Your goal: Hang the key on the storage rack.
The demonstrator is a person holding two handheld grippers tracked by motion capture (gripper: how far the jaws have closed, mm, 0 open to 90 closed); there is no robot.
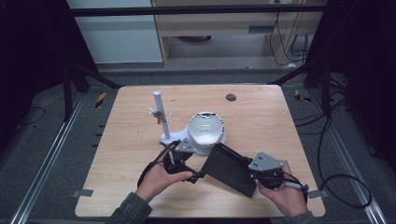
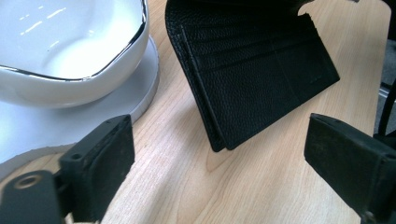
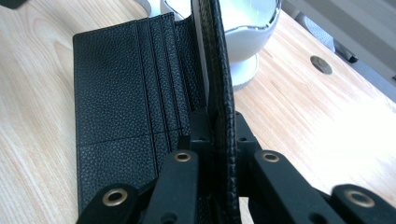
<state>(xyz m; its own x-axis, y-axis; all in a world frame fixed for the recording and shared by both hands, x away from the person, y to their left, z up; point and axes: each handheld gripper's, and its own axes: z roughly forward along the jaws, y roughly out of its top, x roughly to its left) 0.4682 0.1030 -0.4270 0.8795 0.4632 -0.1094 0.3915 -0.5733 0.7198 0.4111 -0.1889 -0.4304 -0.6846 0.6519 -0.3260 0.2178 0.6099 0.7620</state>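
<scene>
Right tongs point(image 3: 218, 122) clamped on wallet point(image 3: 121, 98)

A white bowl point(image 1: 206, 129) with a dark rim sits near the middle of the wooden table point(image 1: 261, 121), on a flat white base point(image 1: 176, 136); from the left end of that base a white post point(image 1: 161, 114) rises upright, with small pegs sticking out partway up; a dark round disc point(image 1: 230, 97) lies in the tabletop near the far edge; black cables point(image 1: 348, 186) trail over the grey floor point(image 1: 42, 140) at the right; a pale cabinet point(image 1: 224, 28) stands beyond.
</scene>
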